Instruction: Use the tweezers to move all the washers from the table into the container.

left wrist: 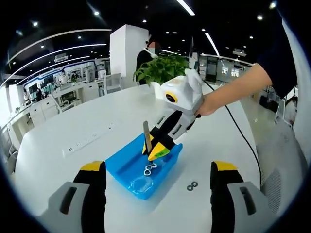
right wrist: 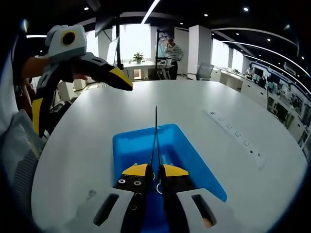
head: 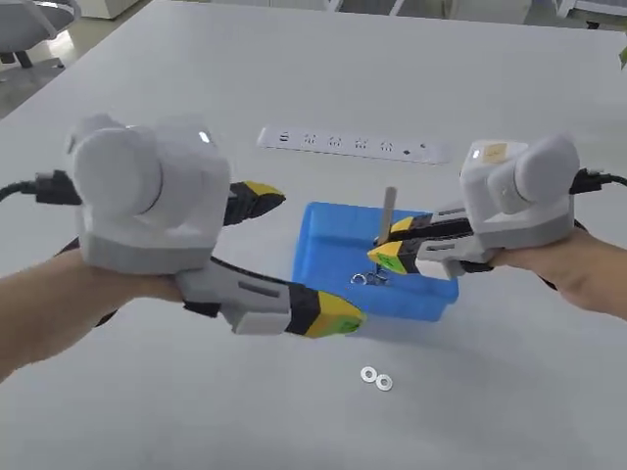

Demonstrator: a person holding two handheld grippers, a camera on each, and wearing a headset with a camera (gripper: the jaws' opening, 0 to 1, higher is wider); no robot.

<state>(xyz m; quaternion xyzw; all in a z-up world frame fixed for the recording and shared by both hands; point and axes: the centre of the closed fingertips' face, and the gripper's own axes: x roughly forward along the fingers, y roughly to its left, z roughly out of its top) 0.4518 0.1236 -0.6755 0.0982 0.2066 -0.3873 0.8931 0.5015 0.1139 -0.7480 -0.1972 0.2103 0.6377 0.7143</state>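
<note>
Two washers (head: 376, 378) are seen on the table (head: 509, 392) at lower centre of the head view, just below the blue container (head: 323, 235), in which further washers (head: 369, 280) lie (count unclear). The tweezers (head: 389, 211) are clamped in the right gripper (head: 387, 257) over it; the left gripper (left wrist: 158, 166) is held with jaws wide apart.

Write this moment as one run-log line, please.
left gripper: open, empty | right gripper: shut on tweezers, over blue container | washers: two on table, some in container
</note>
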